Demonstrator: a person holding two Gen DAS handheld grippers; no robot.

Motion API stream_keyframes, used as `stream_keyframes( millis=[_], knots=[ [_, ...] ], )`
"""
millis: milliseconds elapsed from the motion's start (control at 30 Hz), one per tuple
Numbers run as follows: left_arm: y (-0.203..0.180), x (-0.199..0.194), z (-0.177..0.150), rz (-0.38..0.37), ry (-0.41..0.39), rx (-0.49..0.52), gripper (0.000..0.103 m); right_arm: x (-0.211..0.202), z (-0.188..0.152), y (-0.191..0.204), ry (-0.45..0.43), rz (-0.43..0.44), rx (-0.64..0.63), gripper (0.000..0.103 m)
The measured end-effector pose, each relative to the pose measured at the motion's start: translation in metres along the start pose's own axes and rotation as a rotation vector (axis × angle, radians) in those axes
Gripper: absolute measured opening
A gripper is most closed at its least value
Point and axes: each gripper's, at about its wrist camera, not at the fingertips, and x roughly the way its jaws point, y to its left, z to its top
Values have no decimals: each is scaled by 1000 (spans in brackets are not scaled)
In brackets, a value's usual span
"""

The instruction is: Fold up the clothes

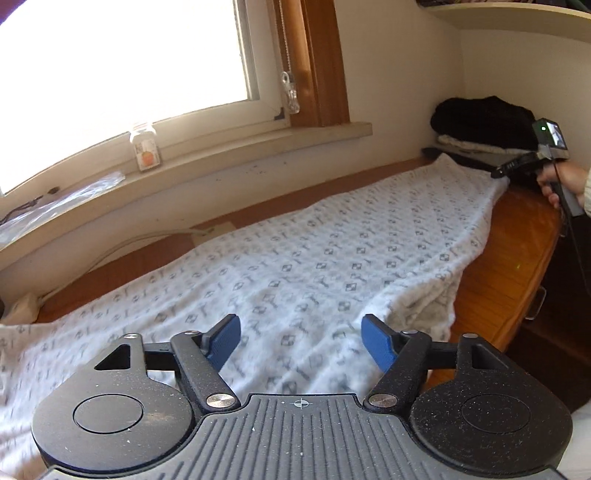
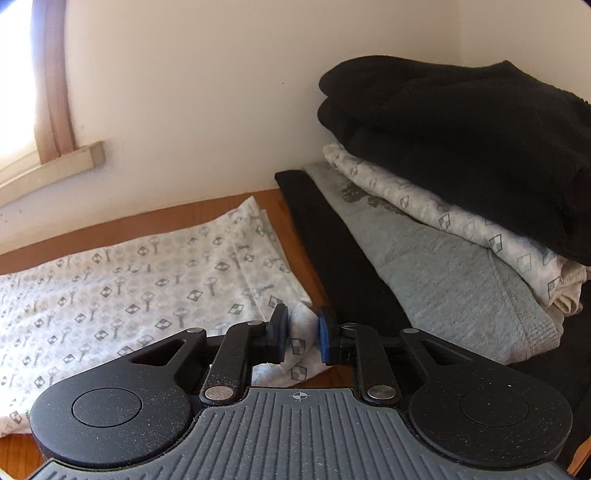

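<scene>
A white garment with a small grey print [image 1: 314, 251] lies spread lengthwise on a wooden table [image 1: 517, 251], one edge hanging over the table's right side. My left gripper [image 1: 301, 343] hovers over its near end, blue pads wide apart and nothing between them. At the garment's far corner a hand [image 1: 561, 181] holds my right gripper [image 1: 498, 173]. In the right wrist view that gripper [image 2: 303, 332] has its jaws narrow, pinching the corner of the garment [image 2: 129, 266].
A stack of folded clothes [image 2: 461, 147], black on top of patterned and grey pieces, stands against the wall at the table's far right. A window sill [image 1: 258, 147] carries a glass jar [image 1: 146, 147] and a plastic bag [image 1: 55, 206]. A shelf [image 1: 517, 14] juts out overhead.
</scene>
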Motion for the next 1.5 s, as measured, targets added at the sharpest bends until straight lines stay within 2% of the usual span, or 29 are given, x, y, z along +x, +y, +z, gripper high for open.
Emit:
stream_keyframes(
  millis=[33, 67, 133, 267, 300, 333, 367, 467, 633, 700, 767, 833, 867, 933, 1033, 1233, 1333, 1467, 1500],
  knots=[
    [-4, -2, -2, -4, 0, 2, 51, 0, 0, -1, 0, 4, 4, 20],
    [-8, -4, -5, -8, 1, 3, 48, 0, 0, -2, 1, 7, 11, 20],
    [-17, -5, -9, -34, 6, 25, 48, 0, 0, -3, 2, 15, 26, 20],
    [-29, -2, -15, 4, 17, 84, 48, 0, -2, -6, 1, 24, 44, 20],
    [-30, -1, -16, 13, 17, 92, 38, 0, -2, -6, 0, 24, 45, 20],
    [-28, -3, -18, 14, 10, 86, 12, 0, -2, -6, 0, 24, 46, 20],
    [-25, -6, -18, 1, 4, 69, 4, 0, -2, -6, -1, 23, 47, 20],
    [-18, -28, -23, -65, 5, 38, 4, -1, -2, -6, 0, 21, 48, 20],
    [-17, -49, -35, -106, 59, -1, 4, -2, -3, -6, -1, 18, 52, 20],
    [-15, -54, -36, -99, 57, -10, 5, -2, -3, -6, -1, 18, 53, 20],
    [-11, -60, -35, -78, 45, -23, 16, -1, -2, -7, 0, 21, 52, 20],
    [-3, -66, -35, -55, 32, -45, 39, -1, -2, -7, -1, 20, 51, 20],
    [6, -69, -37, -38, 26, -68, 44, -1, -2, -6, -1, 20, 51, 20],
    [29, -76, -44, 32, 18, -119, 54, -2, -3, -6, -1, 18, 52, 20],
    [75, -87, -63, 188, 16, -214, 64, -2, -4, -5, -1, 14, 54, 20],
    [172, -109, -103, 436, 19, -417, 69, -2, -3, -5, -2, 10, 47, 20],
    [208, -111, -118, 522, 42, -462, 70, -1, -3, -5, -2, 10, 44, 20],
    [228, -110, -135, 496, 44, -494, 69, -1, -2, -5, -2, 11, 43, 20],
    [232, -110, -139, 486, 44, -502, 65, -1, -2, -5, -2, 11, 43, 20]
  ],
)
